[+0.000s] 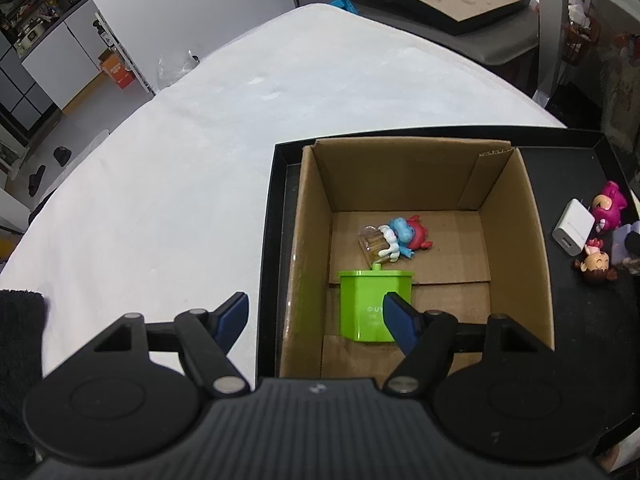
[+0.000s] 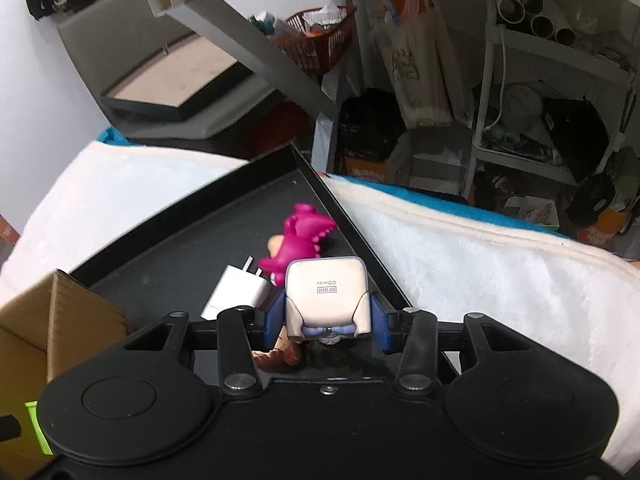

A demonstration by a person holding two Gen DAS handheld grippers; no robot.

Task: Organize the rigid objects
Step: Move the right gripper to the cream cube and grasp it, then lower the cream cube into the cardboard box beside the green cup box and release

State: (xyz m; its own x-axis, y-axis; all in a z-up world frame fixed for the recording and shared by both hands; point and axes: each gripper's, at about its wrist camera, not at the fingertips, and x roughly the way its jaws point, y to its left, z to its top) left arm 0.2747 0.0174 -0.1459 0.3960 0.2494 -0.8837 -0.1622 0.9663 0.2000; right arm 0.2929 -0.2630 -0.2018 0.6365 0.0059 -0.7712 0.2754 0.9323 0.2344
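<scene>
A: Closest to the lens, the right gripper (image 2: 327, 322) has its blue fingers (image 2: 275, 320) clamped on a pale figurine (image 2: 326, 292), one pad on each side. Its flat base faces the camera, with small print on it.

B: What lies past those fingers?

A: A pink dinosaur toy (image 2: 302, 246) just beyond the figurine, and a white charger (image 2: 236, 290) ahead of the left finger, touching or nearly touching the pink toy (hard to tell which). Both lie on the black tray (image 2: 200, 224). Under the left finger a brown-haired doll (image 2: 280, 356) pokes out, mostly hidden. The tray sits on a white fuzzy cover (image 2: 480, 264).

B: And the left side?

A: The left gripper (image 1: 316, 314) has its fingers (image 1: 400, 320) wide apart, holding nothing. It hangs over the near edge of a cardboard box (image 1: 516, 240); the right finger overlaps a green container (image 1: 366, 300) standing on the box floor, though I cannot tell whether they touch. The left finger is outside the box, over the white cover.

B: Anything else in the box?

A: Beyond the green container, a blue-and-red toy (image 1: 406, 236) lies on its side against a clear plastic piece (image 1: 372, 242). The box stands in the tray's left part; far right of the fingers the charger, pink toy and doll lie on the tray floor.
</scene>
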